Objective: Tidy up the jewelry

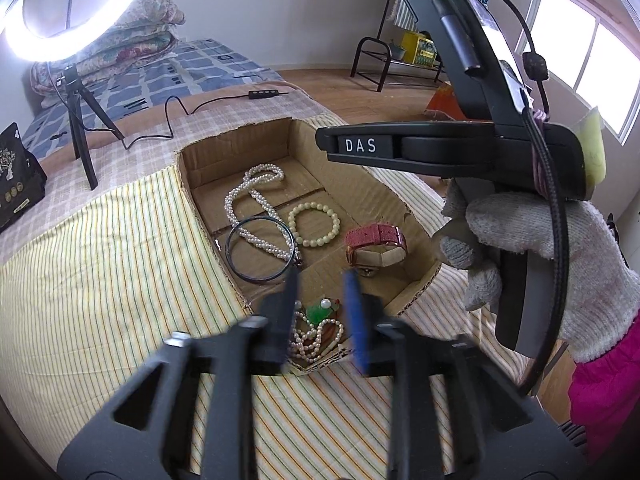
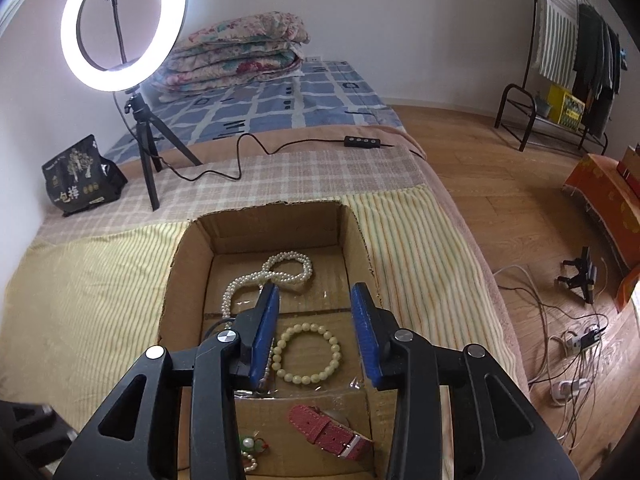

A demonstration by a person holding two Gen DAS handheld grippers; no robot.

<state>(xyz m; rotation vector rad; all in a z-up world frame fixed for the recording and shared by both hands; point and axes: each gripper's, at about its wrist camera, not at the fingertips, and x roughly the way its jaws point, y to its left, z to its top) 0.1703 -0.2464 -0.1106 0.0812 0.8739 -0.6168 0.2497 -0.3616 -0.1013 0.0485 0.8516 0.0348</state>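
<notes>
An open cardboard box (image 1: 236, 148) (image 2: 276, 226) lies on the striped bedcover. Inside are a long pearl necklace (image 1: 256, 204) (image 2: 286, 270), a cream bead bracelet (image 1: 314, 220) (image 2: 307, 354), a dark bangle (image 1: 260, 250), a pink strap watch (image 1: 376, 246) (image 2: 328, 430) and a small pearl strand with green stones (image 1: 318, 326) (image 2: 250, 450). My left gripper (image 1: 322, 276) hovers open over the box's near end, above the small strand, gripping nothing. My right gripper (image 2: 317, 288) hangs open over the bead bracelet, with nothing between its blue pads (image 2: 366, 332). A gloved hand (image 1: 560, 248) holds it.
A ring light on a tripod (image 2: 124, 24) stands behind the box, its cable and controller (image 2: 362, 141) trailing across the bed. A black bag (image 2: 82, 178) sits at the left, folded quilts (image 2: 236, 54) at the back. Right of the bed are wooden floor, loose cables (image 2: 576, 344) and a clothes rack (image 2: 560, 64).
</notes>
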